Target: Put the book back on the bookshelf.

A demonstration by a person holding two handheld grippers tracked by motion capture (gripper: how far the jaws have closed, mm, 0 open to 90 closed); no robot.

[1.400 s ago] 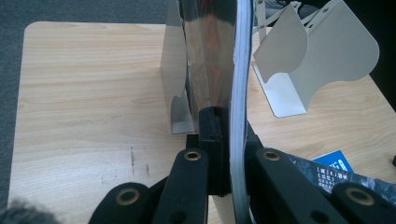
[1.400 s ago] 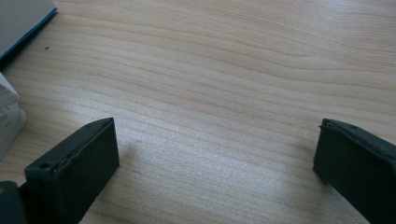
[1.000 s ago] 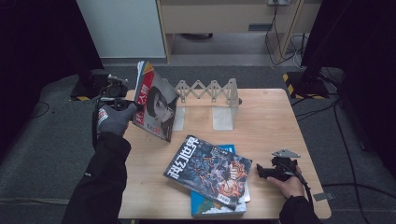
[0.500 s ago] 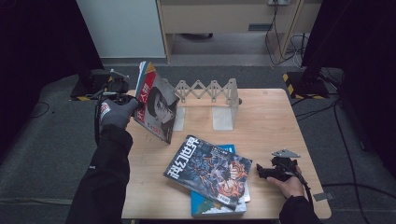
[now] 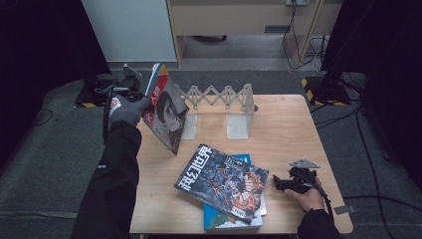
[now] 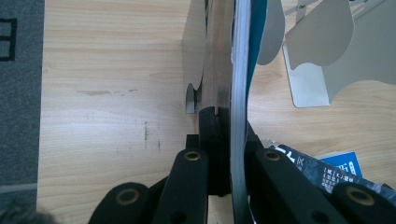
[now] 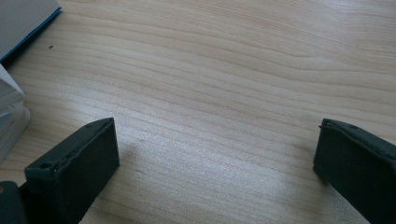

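Note:
My left gripper is shut on the edge of a magazine with a face on its cover. It holds the magazine up on edge, tilted, over the table's far left corner. In the left gripper view the jaws clamp the magazine's pages just in front of a grey metal divider of the expanding book rack. My right gripper rests near the table's front right, open, with bare wood between its jaws.
A dark comic-style magazine lies on a blue book at the front middle of the wooden table; the edge of that pile is to the left in the right gripper view. Dark floor surrounds the table.
My left hand has carried the magazine a little farther away and toward the rack. The right gripper has kept still.

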